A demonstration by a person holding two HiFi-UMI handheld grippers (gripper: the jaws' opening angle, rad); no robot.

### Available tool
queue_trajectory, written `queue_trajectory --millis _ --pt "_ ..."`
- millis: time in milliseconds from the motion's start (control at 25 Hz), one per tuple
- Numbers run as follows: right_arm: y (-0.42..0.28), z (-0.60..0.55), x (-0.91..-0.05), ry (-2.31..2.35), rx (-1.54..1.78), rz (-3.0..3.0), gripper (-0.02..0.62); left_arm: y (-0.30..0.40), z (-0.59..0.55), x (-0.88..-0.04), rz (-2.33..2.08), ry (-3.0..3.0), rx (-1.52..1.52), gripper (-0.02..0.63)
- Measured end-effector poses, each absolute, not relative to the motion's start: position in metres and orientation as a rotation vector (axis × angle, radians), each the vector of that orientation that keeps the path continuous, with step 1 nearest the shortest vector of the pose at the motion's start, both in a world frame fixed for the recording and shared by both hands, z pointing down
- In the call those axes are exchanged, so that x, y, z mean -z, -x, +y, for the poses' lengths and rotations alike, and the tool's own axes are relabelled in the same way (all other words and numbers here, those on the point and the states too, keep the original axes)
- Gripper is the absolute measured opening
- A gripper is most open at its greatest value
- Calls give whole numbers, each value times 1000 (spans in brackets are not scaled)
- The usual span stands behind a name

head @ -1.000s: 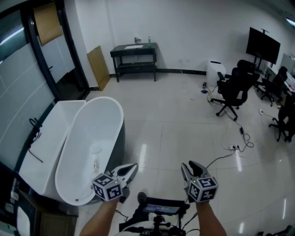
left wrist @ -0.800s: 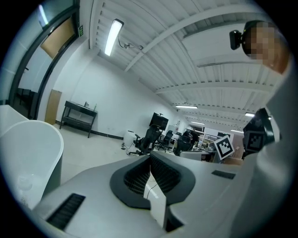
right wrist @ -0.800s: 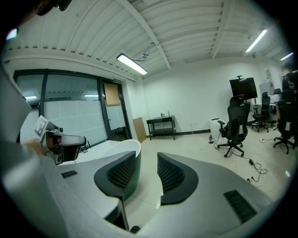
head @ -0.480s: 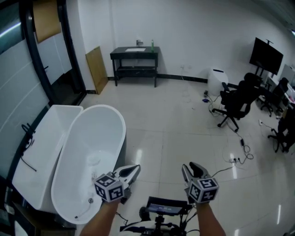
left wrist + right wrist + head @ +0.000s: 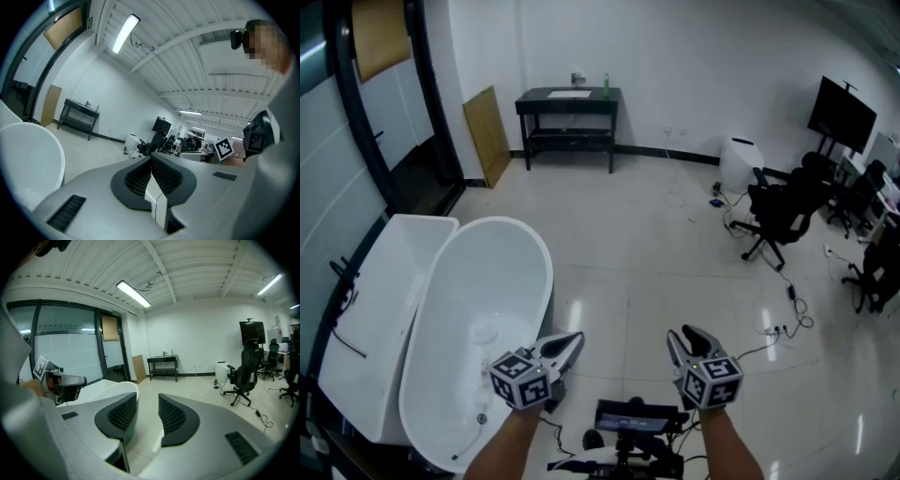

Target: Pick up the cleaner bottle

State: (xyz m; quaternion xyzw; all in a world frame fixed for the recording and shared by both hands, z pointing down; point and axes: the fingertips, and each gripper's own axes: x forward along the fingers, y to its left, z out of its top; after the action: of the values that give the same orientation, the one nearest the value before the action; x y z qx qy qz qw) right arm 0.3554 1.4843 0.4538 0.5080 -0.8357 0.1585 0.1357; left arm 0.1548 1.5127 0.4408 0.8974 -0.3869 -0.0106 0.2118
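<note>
Tools x2 — L tool (image 5: 571, 338) shut, R tool (image 5: 686, 334) narrowly apart, both empty; 1 bottle (image 5: 605, 82) on far table (image 5: 534, 97).

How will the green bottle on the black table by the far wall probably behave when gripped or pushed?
The green bottle looks slim and stands upright on the black table, so a sideways push would likely tip it. It seems small, so probably light. Its surface and fill are too far away to judge.
</note>
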Motion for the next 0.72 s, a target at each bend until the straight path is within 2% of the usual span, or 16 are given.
queue_trajectory --millis 240,720 --pt "-359 1411 -466 -1422 -467 -2448 153 -161 1446 -452 -1115 -2468 3 -8" --pt "-434 1221 -456 -1371 -495 -2523 153 -236 1266 -427 -1187 -2457 -27 -8"
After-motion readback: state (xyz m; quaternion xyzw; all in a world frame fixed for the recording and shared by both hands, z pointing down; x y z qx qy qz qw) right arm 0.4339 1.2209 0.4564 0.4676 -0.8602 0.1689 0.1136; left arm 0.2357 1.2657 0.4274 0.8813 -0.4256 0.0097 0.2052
